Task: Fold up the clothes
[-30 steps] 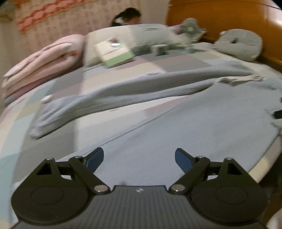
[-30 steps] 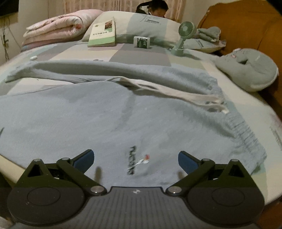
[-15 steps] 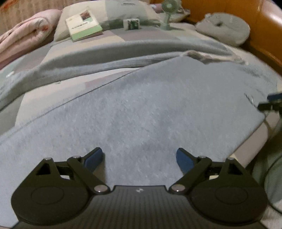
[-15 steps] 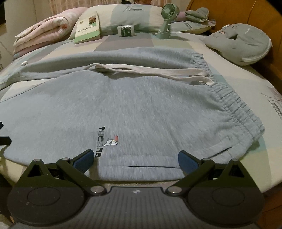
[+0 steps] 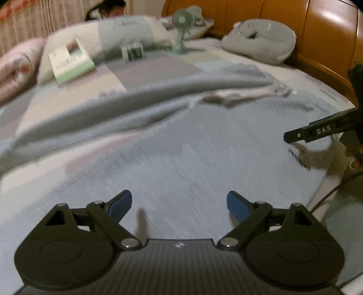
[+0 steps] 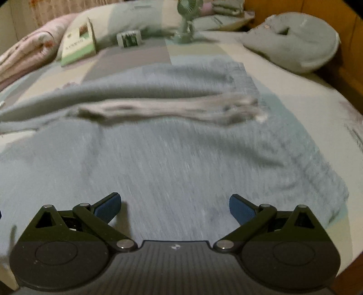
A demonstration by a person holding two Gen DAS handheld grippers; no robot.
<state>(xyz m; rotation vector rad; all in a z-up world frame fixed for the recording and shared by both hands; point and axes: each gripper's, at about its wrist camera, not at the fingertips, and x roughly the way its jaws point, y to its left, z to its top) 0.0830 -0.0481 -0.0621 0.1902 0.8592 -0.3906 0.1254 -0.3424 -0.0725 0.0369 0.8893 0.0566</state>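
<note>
Grey-blue sweatpants (image 5: 181,145) lie spread across the bed, one leg stretching back and left, the white drawstring (image 5: 238,96) near the waistband. My left gripper (image 5: 179,204) hovers open over the near leg with nothing between its blue pads. In the right wrist view the same sweatpants (image 6: 170,154) fill the foreground, with the elastic waistband (image 6: 317,165) at the right and the drawstring (image 6: 172,109) across the middle. My right gripper (image 6: 174,205) is open just above the fabric. The right gripper's black body (image 5: 322,131) shows at the left wrist view's right edge.
On the patchwork bed sheet (image 5: 158,68) rest a book (image 5: 70,61), a small box (image 5: 132,52), a green desk fan (image 5: 181,29), a grey round cushion (image 5: 261,43) and pink folded bedding (image 6: 29,52). A wooden headboard (image 5: 295,25) rises at the right. A person's head (image 5: 111,11) shows behind the pillow.
Both grippers have moved forward and lower over the sweatpants, so the printed logo has slipped under the right gripper. Both stayed open. The right gripper now shows larger in the left wrist view.
</note>
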